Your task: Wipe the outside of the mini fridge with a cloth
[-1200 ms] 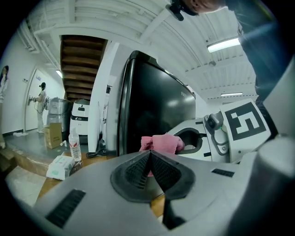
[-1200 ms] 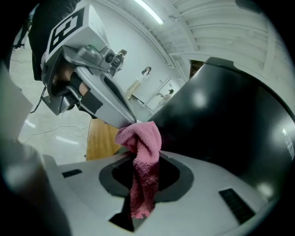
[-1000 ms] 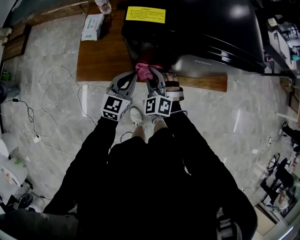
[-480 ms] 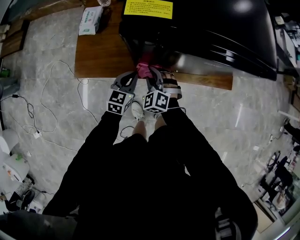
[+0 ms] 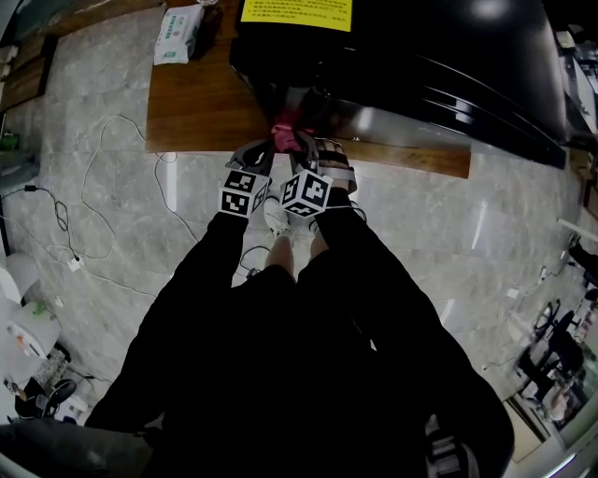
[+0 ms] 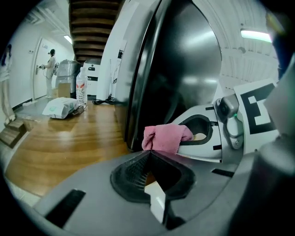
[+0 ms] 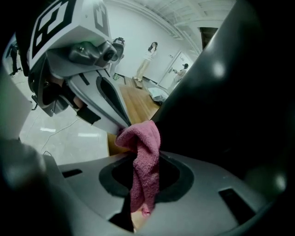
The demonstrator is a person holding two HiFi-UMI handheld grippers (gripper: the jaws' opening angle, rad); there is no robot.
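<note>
The black glossy mini fridge (image 5: 411,56) stands on a wooden platform (image 5: 201,103); a yellow label (image 5: 297,11) is on its top. My right gripper (image 5: 297,142) is shut on a pink cloth (image 5: 285,126), which is pressed to the fridge's lower near corner. In the right gripper view the cloth (image 7: 144,166) hangs bunched out of the right gripper (image 7: 138,159), with the fridge's dark side (image 7: 239,92) just to its right. My left gripper (image 5: 264,151) sits close beside it on the left, shut and empty (image 6: 150,154); from there the cloth (image 6: 163,137) shows against the fridge (image 6: 184,69).
A tissue pack (image 5: 177,45) and a water bottle (image 6: 81,87) lie at the platform's far left. Cables (image 5: 112,187) trail over the marble floor. The person's shoes (image 5: 276,217) are right behind the grippers. Clutter lines the right edge (image 5: 561,355). People stand far off (image 6: 50,69).
Both grippers have edged slightly toward the fridge and closer to each other. The cloth stays held at the fridge's lower corner.
</note>
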